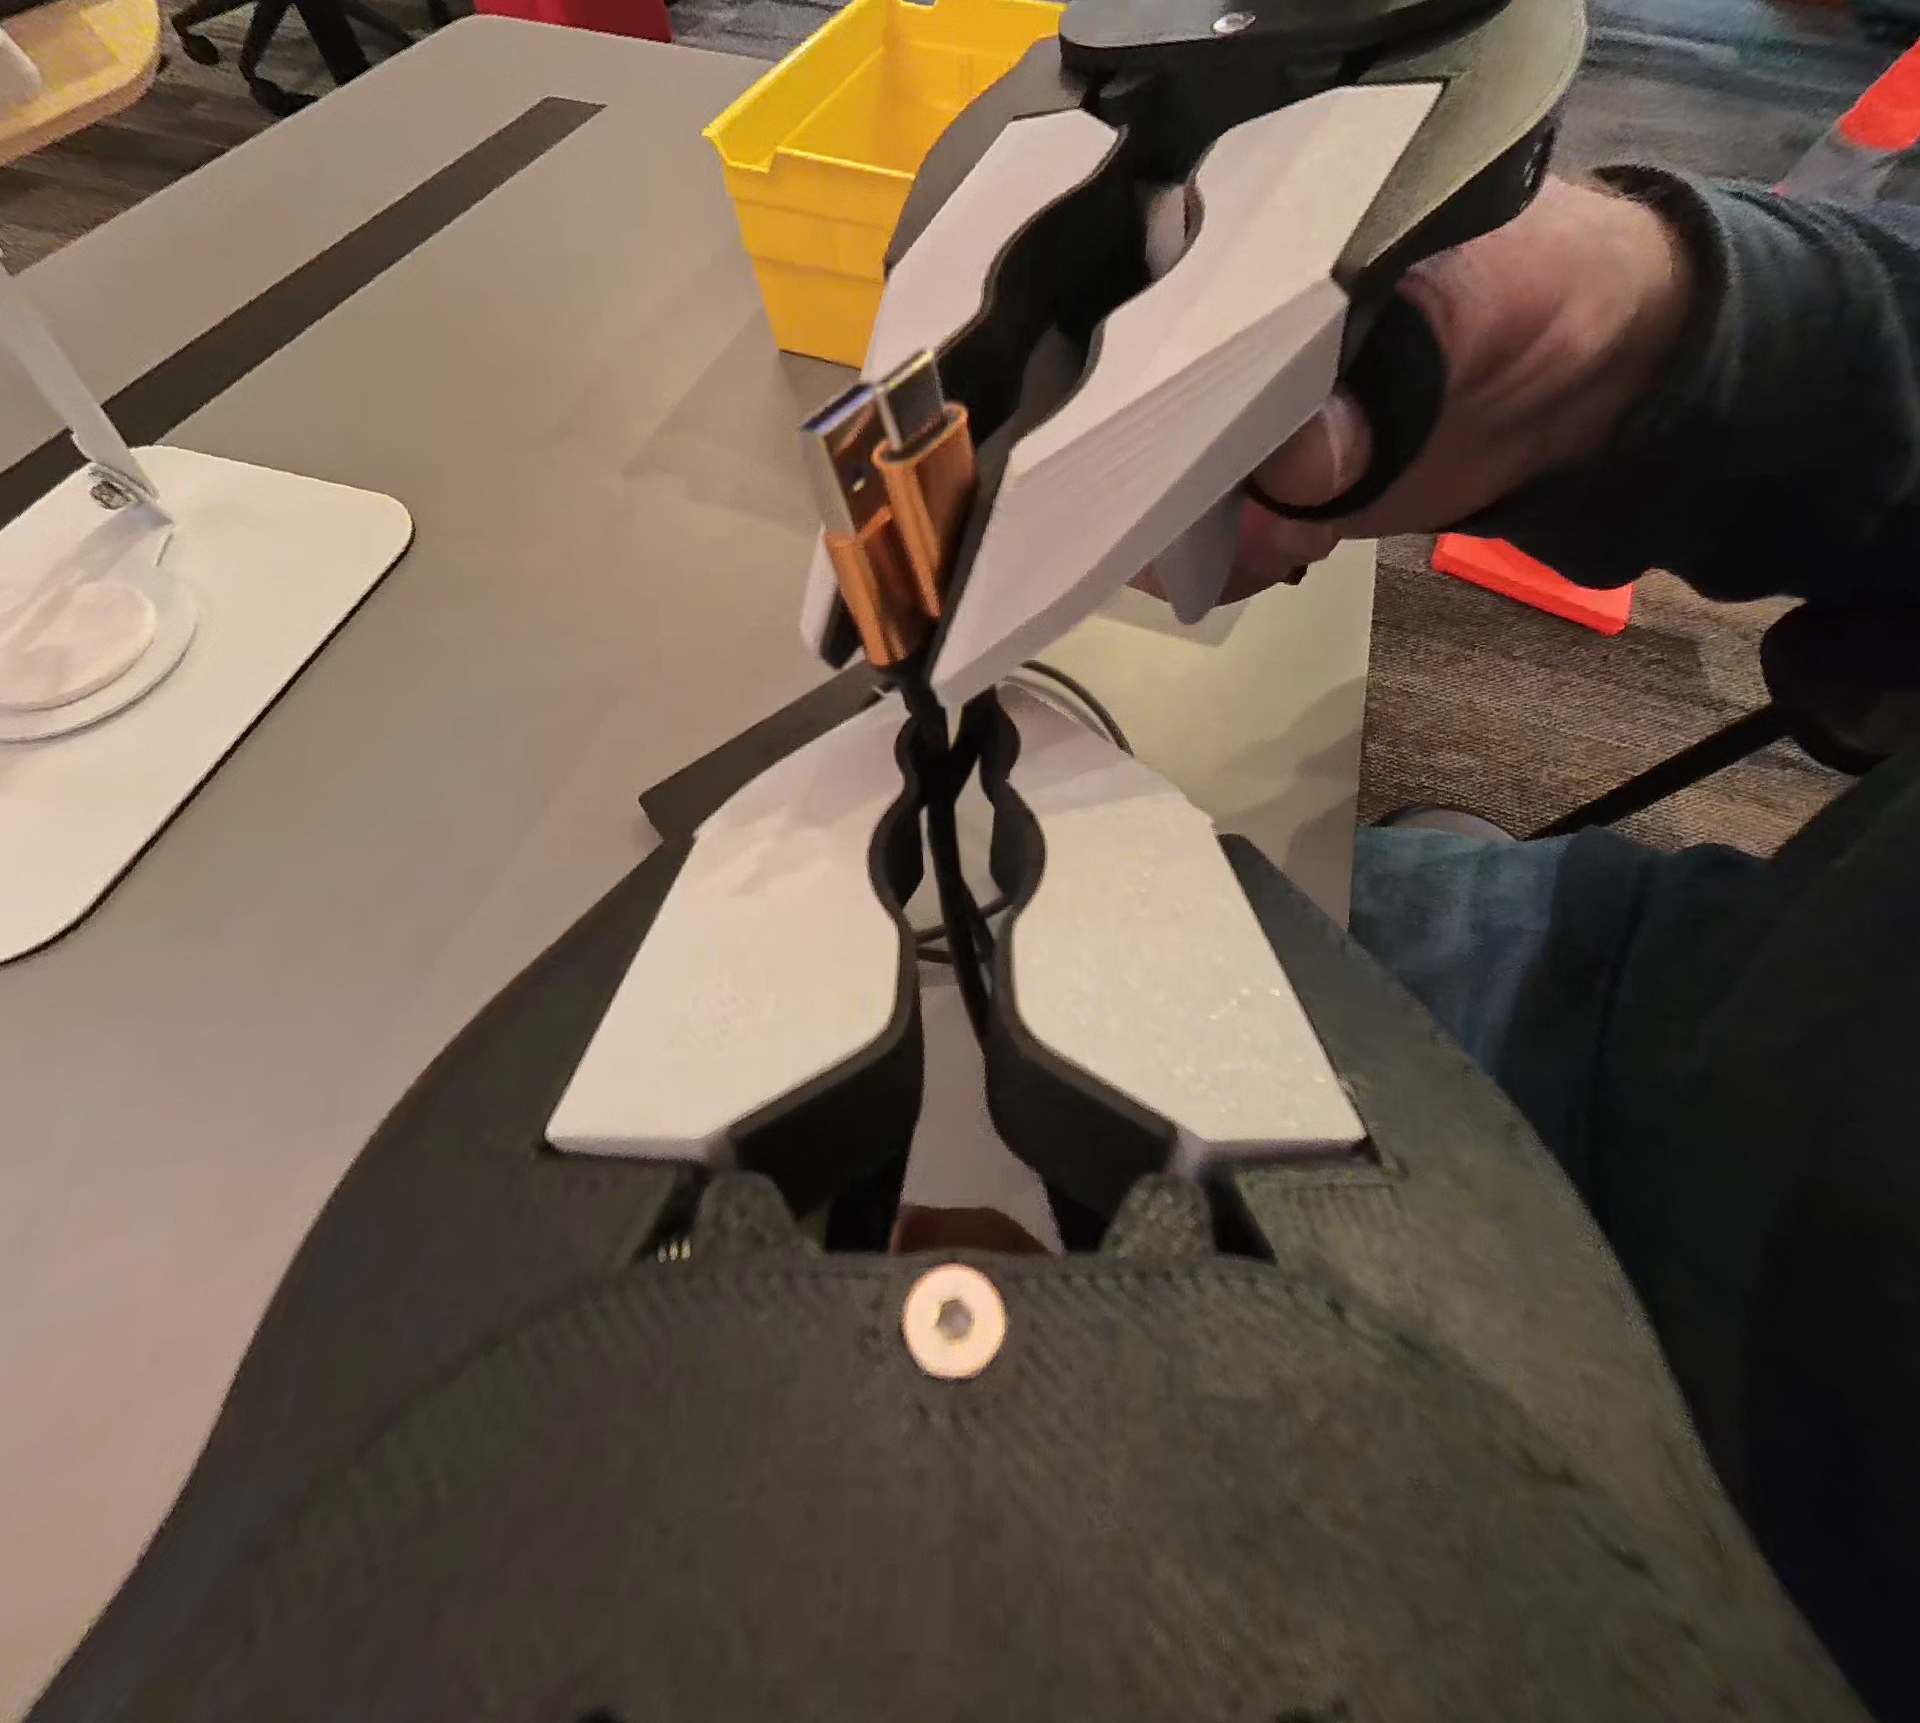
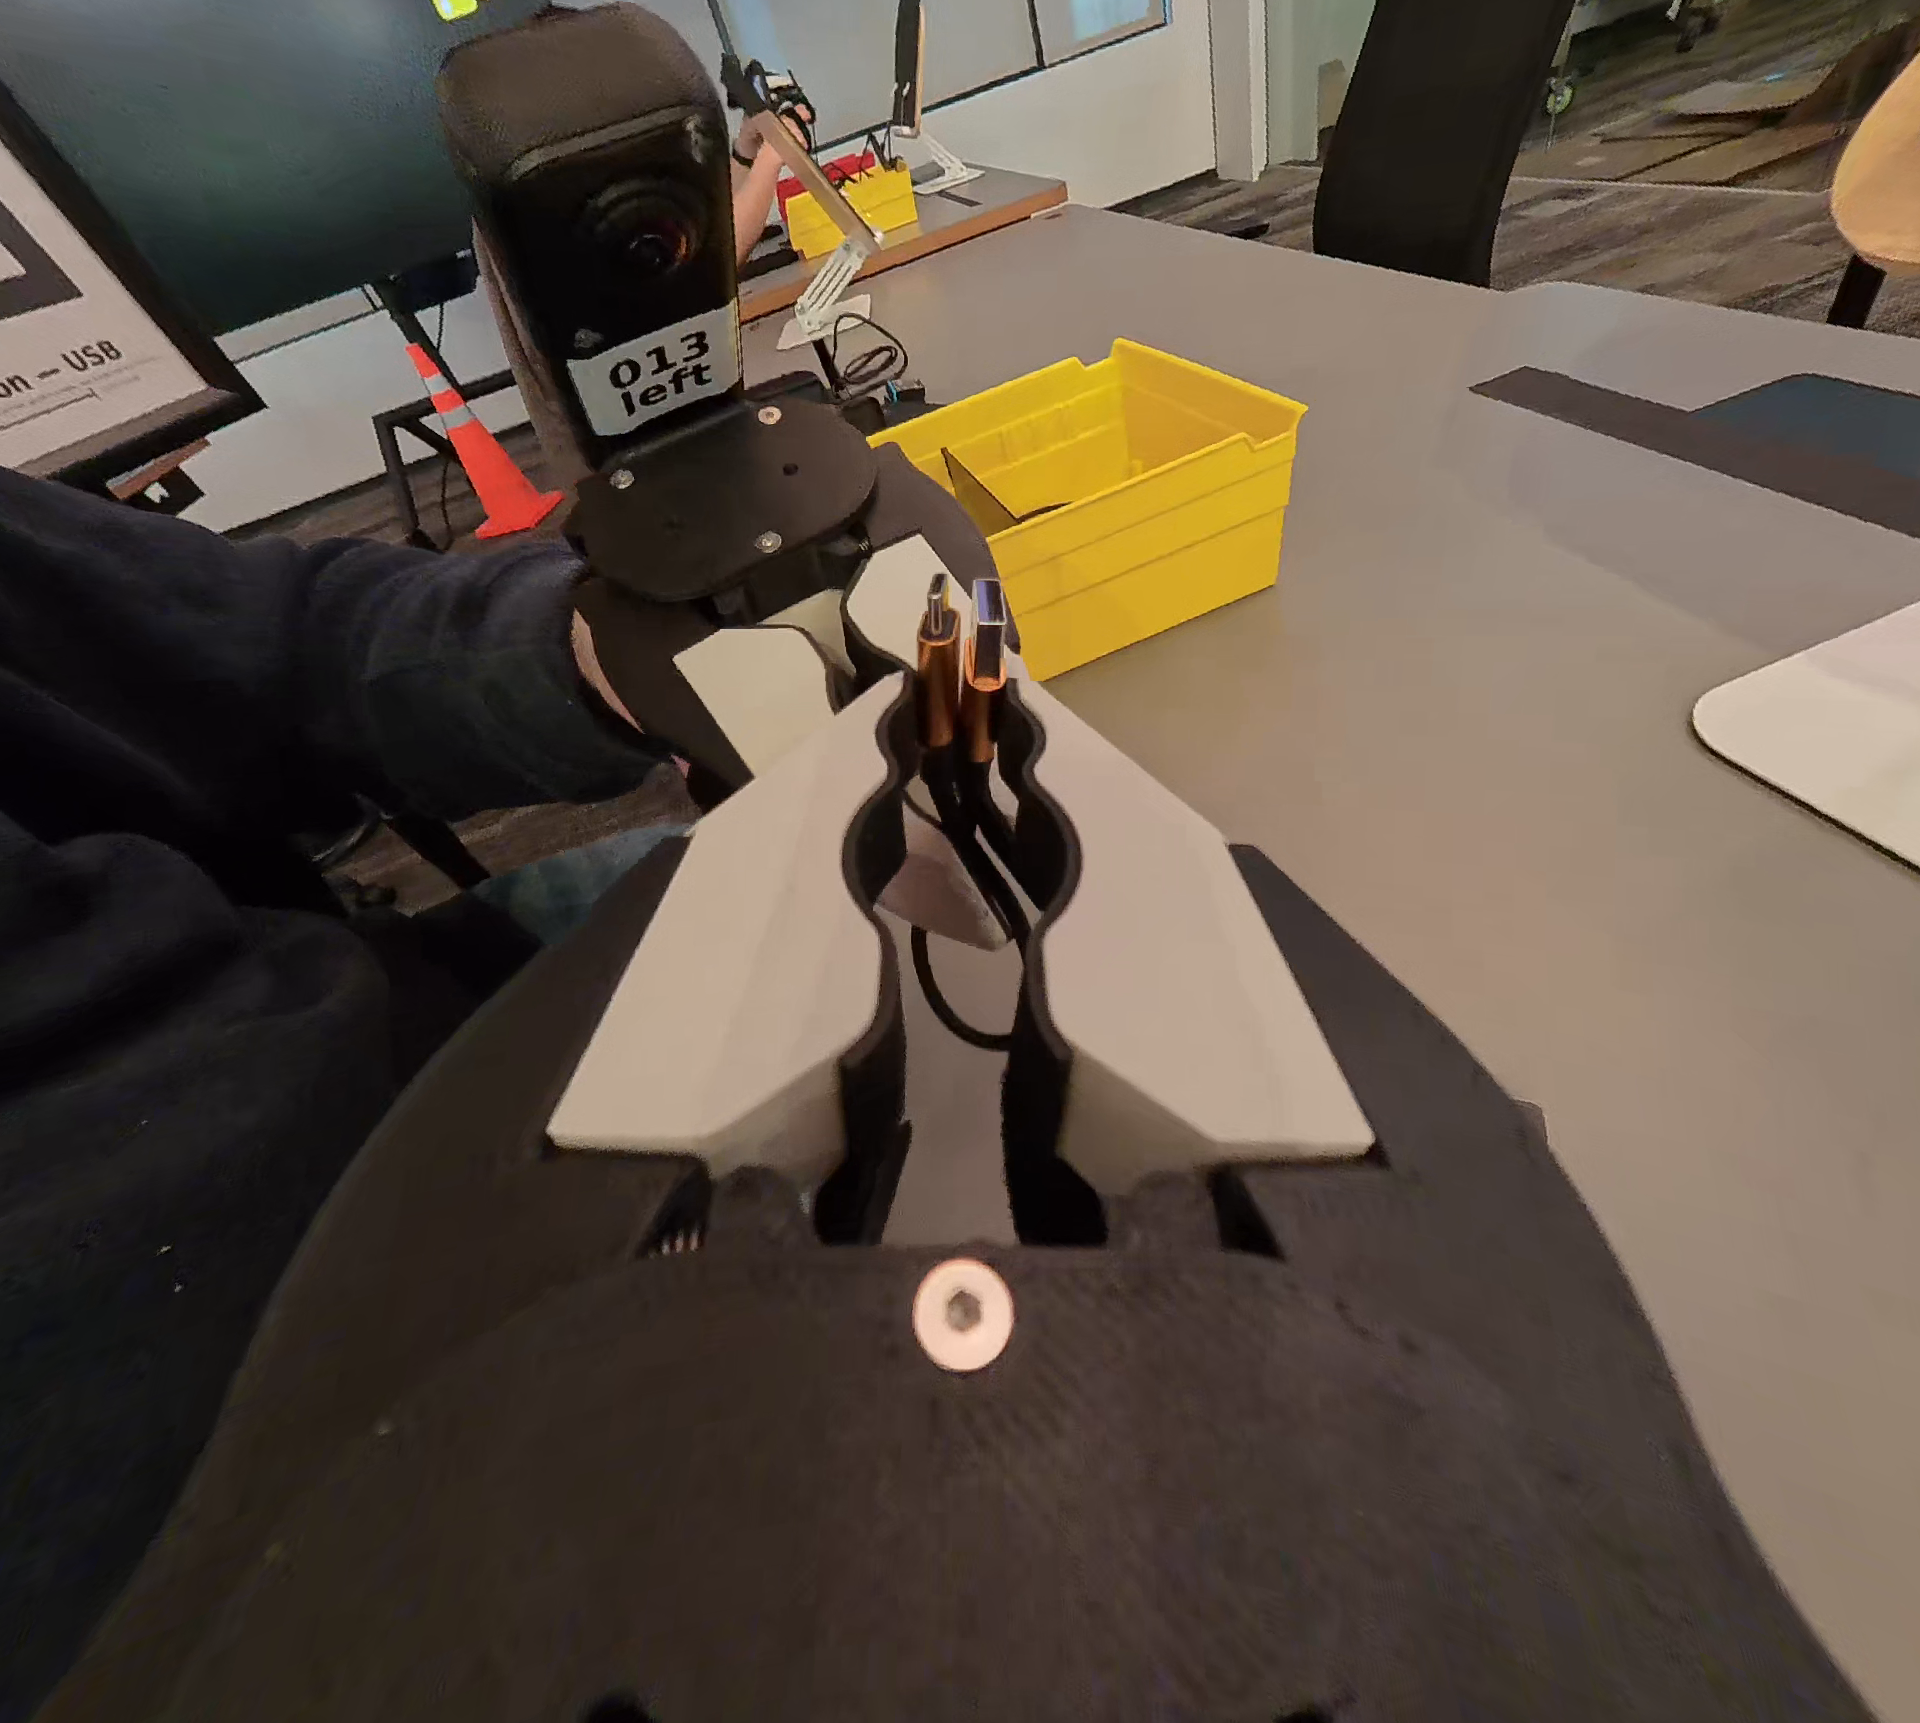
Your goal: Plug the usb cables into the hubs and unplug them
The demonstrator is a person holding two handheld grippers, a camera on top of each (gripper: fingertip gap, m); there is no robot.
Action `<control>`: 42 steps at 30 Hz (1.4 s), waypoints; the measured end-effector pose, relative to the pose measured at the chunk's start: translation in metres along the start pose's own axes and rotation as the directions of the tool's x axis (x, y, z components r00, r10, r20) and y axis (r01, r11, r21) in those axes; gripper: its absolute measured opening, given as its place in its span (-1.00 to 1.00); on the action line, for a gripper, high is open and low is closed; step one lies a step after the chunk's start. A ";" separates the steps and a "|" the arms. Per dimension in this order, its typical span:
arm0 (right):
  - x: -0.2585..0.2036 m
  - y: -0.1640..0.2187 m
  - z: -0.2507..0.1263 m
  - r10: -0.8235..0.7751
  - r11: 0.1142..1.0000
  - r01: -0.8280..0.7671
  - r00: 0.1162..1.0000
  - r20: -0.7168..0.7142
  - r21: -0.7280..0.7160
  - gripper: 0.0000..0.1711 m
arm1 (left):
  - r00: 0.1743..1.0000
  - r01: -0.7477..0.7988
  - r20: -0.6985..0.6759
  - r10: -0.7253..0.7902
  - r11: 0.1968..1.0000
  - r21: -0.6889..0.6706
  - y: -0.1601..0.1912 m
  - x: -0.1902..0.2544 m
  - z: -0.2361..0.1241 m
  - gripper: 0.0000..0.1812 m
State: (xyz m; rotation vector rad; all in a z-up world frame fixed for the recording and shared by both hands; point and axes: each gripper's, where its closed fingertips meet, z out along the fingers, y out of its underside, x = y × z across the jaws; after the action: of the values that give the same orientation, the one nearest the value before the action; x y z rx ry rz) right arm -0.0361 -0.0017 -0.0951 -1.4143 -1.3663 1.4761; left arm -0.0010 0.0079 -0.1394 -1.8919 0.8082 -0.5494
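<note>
Two orange USB plugs [image 1: 894, 520] on black cables stand side by side with their metal ends up, over the grey table's near edge. My right gripper [image 1: 888, 660] comes in from the upper right and is shut on both plugs; they also show in the right wrist view [image 2: 961, 686] between its fingertips [image 2: 961, 702]. My left gripper [image 1: 951, 728] sits just below, its fingers closed around the black cables [image 1: 940, 842] under the plugs. It shows behind the plugs in the right wrist view [image 2: 831, 671]. The cables [image 2: 977, 832] hang down in a loop. No hub is in view.
A yellow plastic bin [image 1: 831, 146] [image 2: 1143, 520] stands on the grey table [image 1: 468, 426] beyond the grippers. A white flat stand base [image 1: 208, 634] [image 2: 1829, 717] lies farther along the table. Office chairs, red bags and an orange cone stand on the floor around. Across from one pair of fingers to the other is roughly 5 centimeters.
</note>
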 end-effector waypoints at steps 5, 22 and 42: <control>0.008 -0.020 -0.018 0.013 0.996 -0.010 1.000 -0.028 0.090 -0.86 | 1.000 0.004 -0.004 -0.004 0.999 -0.038 0.009 -0.001 0.004 -0.80; 0.003 -0.014 -0.022 0.015 0.999 -0.016 1.000 0.022 0.032 -0.99 | 0.989 0.134 -0.071 -0.127 0.985 0.109 -0.015 0.004 0.003 -1.00; 0.000 -0.008 -0.031 -0.077 0.988 0.075 0.997 -0.008 -0.138 -0.86 | 0.994 0.068 -0.082 -0.066 0.998 0.018 0.005 0.018 0.023 -0.96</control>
State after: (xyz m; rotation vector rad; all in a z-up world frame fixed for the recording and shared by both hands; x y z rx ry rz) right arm -0.0082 0.0076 -0.0832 -1.4368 -1.5219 1.3433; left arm 0.0250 0.0068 -0.1530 -1.8932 0.7909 -0.6775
